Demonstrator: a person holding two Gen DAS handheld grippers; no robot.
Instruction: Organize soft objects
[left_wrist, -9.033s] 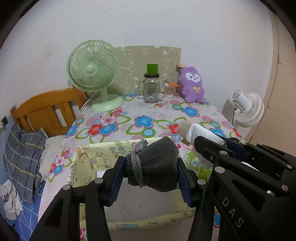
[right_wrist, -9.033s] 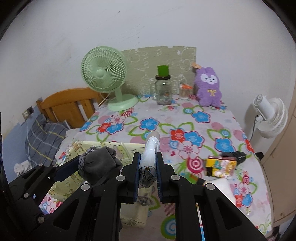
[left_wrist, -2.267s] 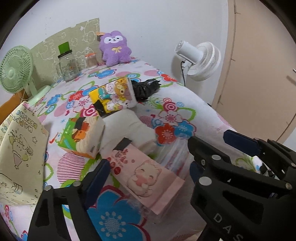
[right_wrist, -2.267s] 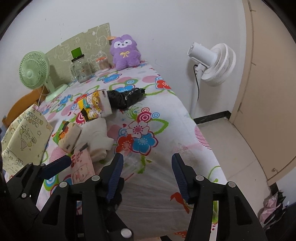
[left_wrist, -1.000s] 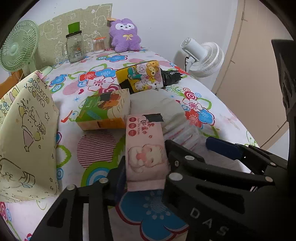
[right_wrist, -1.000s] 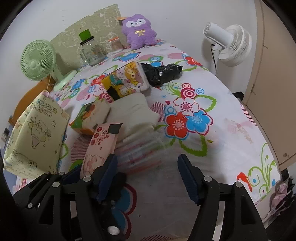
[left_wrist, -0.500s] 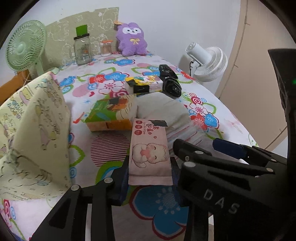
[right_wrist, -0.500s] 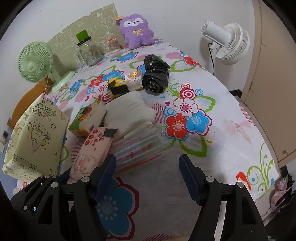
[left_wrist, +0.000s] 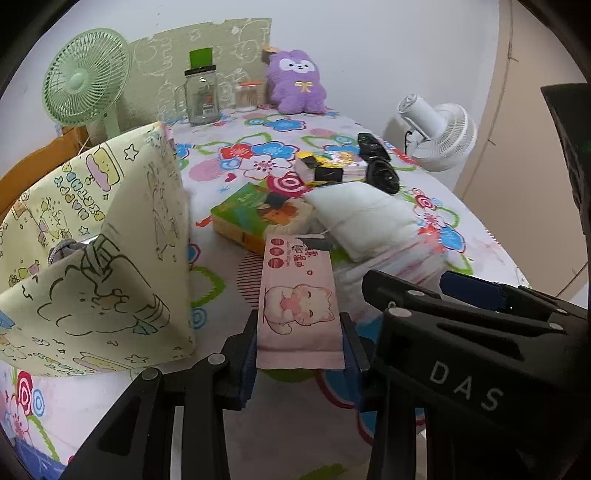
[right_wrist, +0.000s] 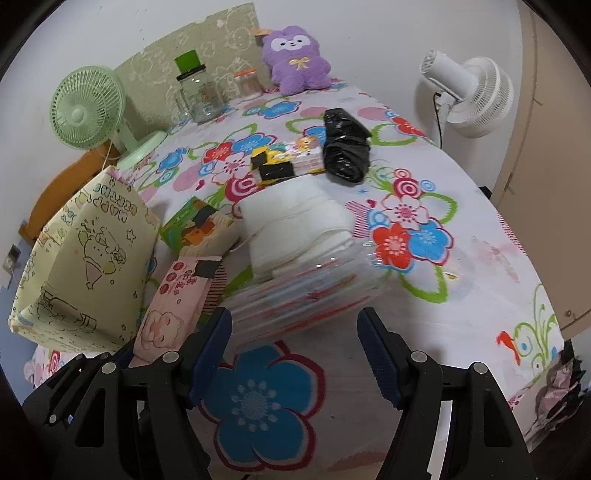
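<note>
Your left gripper (left_wrist: 299, 343) had just clamped on the pink tissue pack (left_wrist: 298, 295), which a couple of seconds earlier lay flat in the pile with the jaws wide around it. The pack now sat lifted at its near end, just right of the yellow fabric bag (left_wrist: 96, 258). Your right gripper (right_wrist: 295, 343) stayed apart and empty, near the clear-wrapped stack (right_wrist: 306, 291). The pack looked ready to go left into the bag.

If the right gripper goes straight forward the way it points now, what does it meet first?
Most likely the clear plastic-wrapped pack, lying just ahead of the open right gripper, with the white folded cloth behind it. Depth is uncertain.
</note>
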